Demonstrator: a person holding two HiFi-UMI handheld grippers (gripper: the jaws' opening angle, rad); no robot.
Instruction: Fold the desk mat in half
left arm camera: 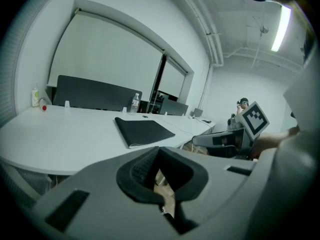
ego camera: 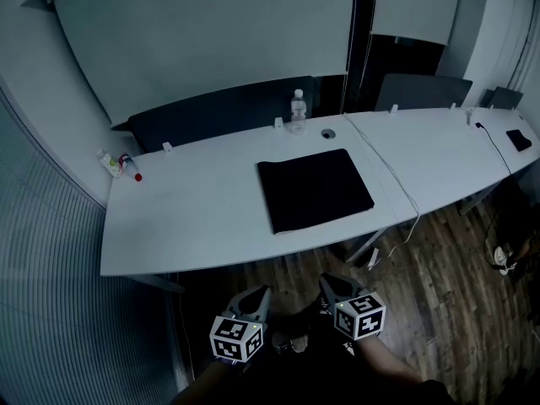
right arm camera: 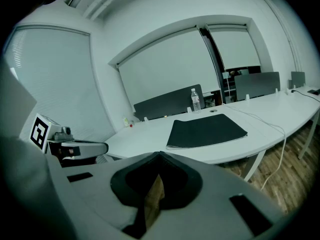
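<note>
A black desk mat (ego camera: 314,190) lies flat on the white table (ego camera: 194,209), near its front edge; a pale edge shows along the mat's near side. In the left gripper view the mat (left arm camera: 144,130) is ahead, in the right gripper view the mat (right arm camera: 207,130) is ahead and slightly right. Both grippers hang in front of the table, above the wooden floor, well short of the mat. My left gripper (ego camera: 253,298) (left arm camera: 159,151) is shut with nothing in it. Beside it, my right gripper (ego camera: 333,287) (right arm camera: 159,156) is shut too, holding nothing.
A water bottle (ego camera: 298,110) stands behind the mat near a cable hole. A small bottle (ego camera: 110,164) sits at the table's far left corner. A white cable (ego camera: 396,180) runs down the joint to a second table with a black item (ego camera: 518,139). Dark chairs line the far side.
</note>
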